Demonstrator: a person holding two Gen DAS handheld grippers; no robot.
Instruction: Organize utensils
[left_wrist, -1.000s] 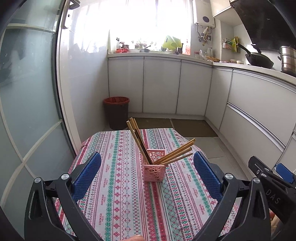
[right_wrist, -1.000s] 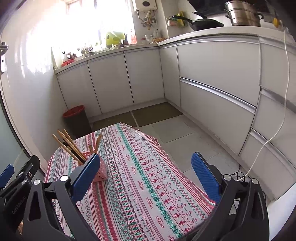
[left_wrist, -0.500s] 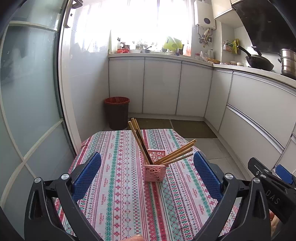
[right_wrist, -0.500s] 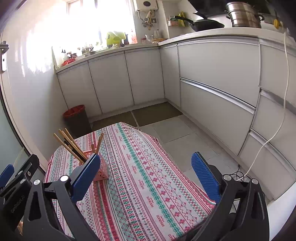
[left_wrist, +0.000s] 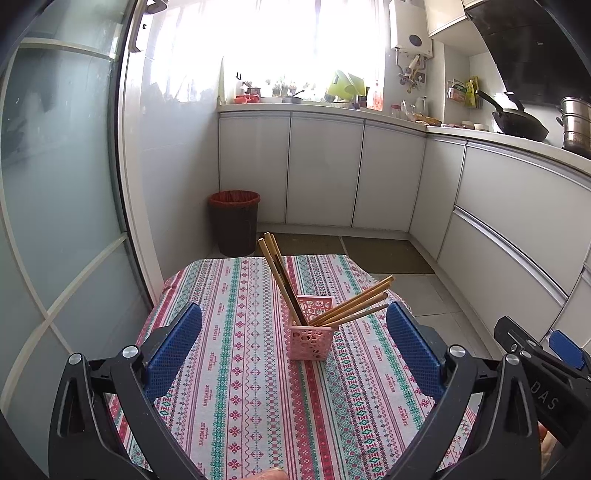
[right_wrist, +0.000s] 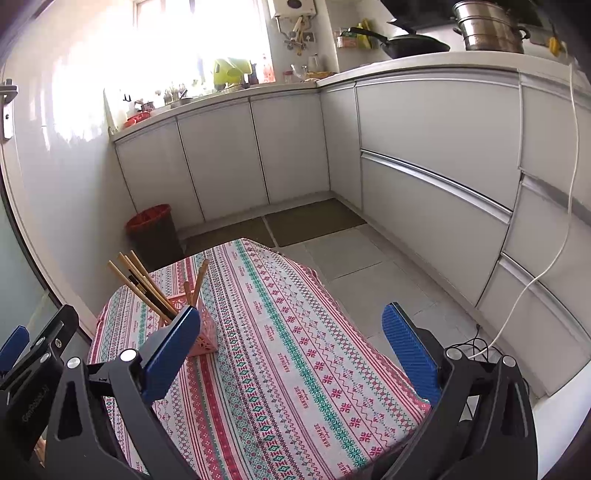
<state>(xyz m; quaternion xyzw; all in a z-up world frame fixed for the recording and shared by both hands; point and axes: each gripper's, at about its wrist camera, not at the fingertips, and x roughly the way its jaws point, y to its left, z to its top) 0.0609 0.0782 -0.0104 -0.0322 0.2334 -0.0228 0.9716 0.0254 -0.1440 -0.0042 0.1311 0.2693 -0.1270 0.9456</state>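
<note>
A pink perforated holder (left_wrist: 309, 332) stands on the patterned tablecloth (left_wrist: 236, 387) and holds several wooden chopsticks (left_wrist: 280, 273), some leaning left, some leaning right (left_wrist: 354, 301). My left gripper (left_wrist: 293, 350) is open and empty, held back from the holder with its blue pads (left_wrist: 173, 345) wide apart. My right gripper (right_wrist: 291, 354) is open and empty above the cloth (right_wrist: 295, 350); the holder (right_wrist: 203, 341) sits behind its left pad (right_wrist: 168, 354). The chopsticks (right_wrist: 142, 286) show there too.
A dark bin with a red liner (left_wrist: 234, 221) stands on the floor beyond the table. White cabinets (left_wrist: 325, 170) line the back and right. A glass door (left_wrist: 55, 184) is at the left. A white cable (right_wrist: 532, 280) hangs at the right. The right gripper's body (left_wrist: 543, 376) shows at the left view's edge.
Both grippers have pulled back and tilted up slightly, so the holder sits a little lower in both views. Both stay open and empty.
</note>
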